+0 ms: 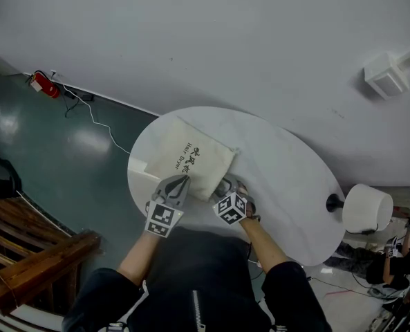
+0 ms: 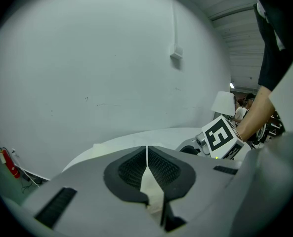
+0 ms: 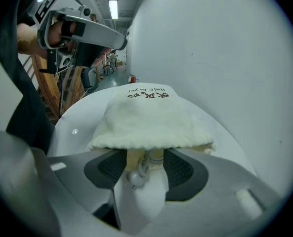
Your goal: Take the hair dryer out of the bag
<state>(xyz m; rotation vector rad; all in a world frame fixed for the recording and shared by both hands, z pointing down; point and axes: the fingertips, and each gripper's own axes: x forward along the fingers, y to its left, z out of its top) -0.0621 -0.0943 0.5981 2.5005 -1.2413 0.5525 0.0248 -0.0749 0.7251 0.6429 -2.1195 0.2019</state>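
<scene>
Right hand-held gripper (image 3: 145, 169): released, jaws apart and tilted down at the near end of the bag (image 3: 146, 122). The drawstring and its toggle (image 3: 135, 177) lie between the pads; the pads are not pressing on them. The gathered mouth of the bag sits just beyond the jaw tips.

Left hand-held gripper (image 2: 146, 154): clenched. A sliver of cream cloth shows in the gap low between the pads, and in the head view the tips sit on the bag's near edge, so I read this as a pinch on the bag cloth, holding it in place.

Bag: lies flat on the white tabletop (image 1: 287, 185), printed side up, mouth toward me. It looks full and rounded. No dryer shows in any view; I judge it is inside.

Progress: nothing is out yet. The mouth looks drawn closed. Left to do: loosen the drawstring, open the mouth, reach in, grip the dryer, and pull it clear while the left keeps the bag down.

Farther off: a white lamp (image 1: 367, 208) stands past the tabletop's right end.
</scene>
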